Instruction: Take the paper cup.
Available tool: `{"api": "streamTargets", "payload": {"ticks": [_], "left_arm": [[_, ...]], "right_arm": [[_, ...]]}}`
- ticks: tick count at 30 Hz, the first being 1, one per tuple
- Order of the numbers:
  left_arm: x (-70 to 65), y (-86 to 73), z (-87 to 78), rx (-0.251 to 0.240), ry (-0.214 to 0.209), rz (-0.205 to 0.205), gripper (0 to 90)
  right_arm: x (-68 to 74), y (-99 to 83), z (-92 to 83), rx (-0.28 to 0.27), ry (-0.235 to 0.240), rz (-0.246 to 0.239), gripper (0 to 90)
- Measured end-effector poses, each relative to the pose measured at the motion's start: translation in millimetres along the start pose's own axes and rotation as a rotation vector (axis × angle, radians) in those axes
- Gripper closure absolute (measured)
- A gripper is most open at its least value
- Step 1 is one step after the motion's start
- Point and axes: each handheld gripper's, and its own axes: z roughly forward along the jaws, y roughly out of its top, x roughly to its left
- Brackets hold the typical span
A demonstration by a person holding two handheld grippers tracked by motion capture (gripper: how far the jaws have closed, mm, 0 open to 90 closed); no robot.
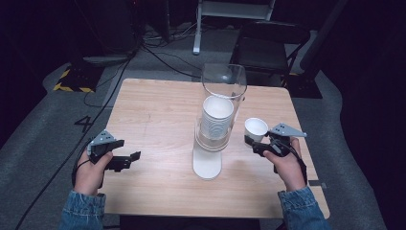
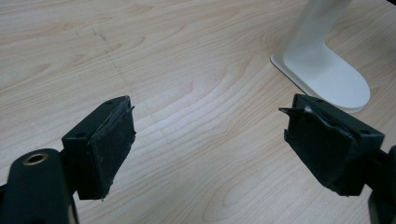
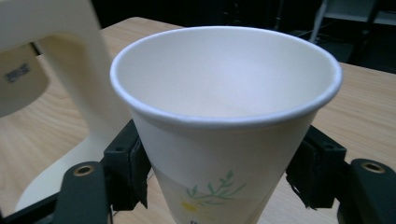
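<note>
Table (image 1: pixel 158 105): cup (image 3: pixel 224 116) btwn right gripper (image 3: pixel 224 179) fingers (image 3: pixel 128 170)

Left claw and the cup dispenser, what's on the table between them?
Nothing: the high view shows bare wood between the left claw and the cup dispenser.

Evenly lit pale wooden table (image 1: pixel 158 110), dark murky surroundings, faint glare on clear plastic tube (image 1: pixel 224 79), background perhaps slightly soft
</note>
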Motion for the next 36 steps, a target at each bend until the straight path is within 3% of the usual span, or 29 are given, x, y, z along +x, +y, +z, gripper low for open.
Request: {"api": "streamTargets", "payload": {"ticks": [7, 17, 20, 26, 36], "left_arm": [[1.9, -7.5, -6.6, 0.003, 0.017, -0.018, 15.7], [3.8, -13.8, -13.0, 0.003, 0.030, -0.033, 15.7], [3.9, -14.4, -12.8, 0.008, 0.030, -0.031, 15.6], [3.4, -14.8, -11.2, 0.014, 0.026, -0.034, 15.6], [3.2, -14.2, -10.1, 0.019, 0.022, -0.026, 15.6]], "right_arm": [[-26.8, 0.0, -0.7, -0.009, -0.109, 0.047, 31.3], [-49.7, -9.2, 8.3, -0.024, -0.198, 0.085, 30.9], [-59.4, -15.2, 12.4, -0.039, -0.236, 0.117, 30.4], [-69.0, -25.1, 17.0, -0.064, -0.252, 0.132, 30.4], [-73.8, -40.3, 29.6, 0.012, -0.271, 0.111, 30.2]]}}
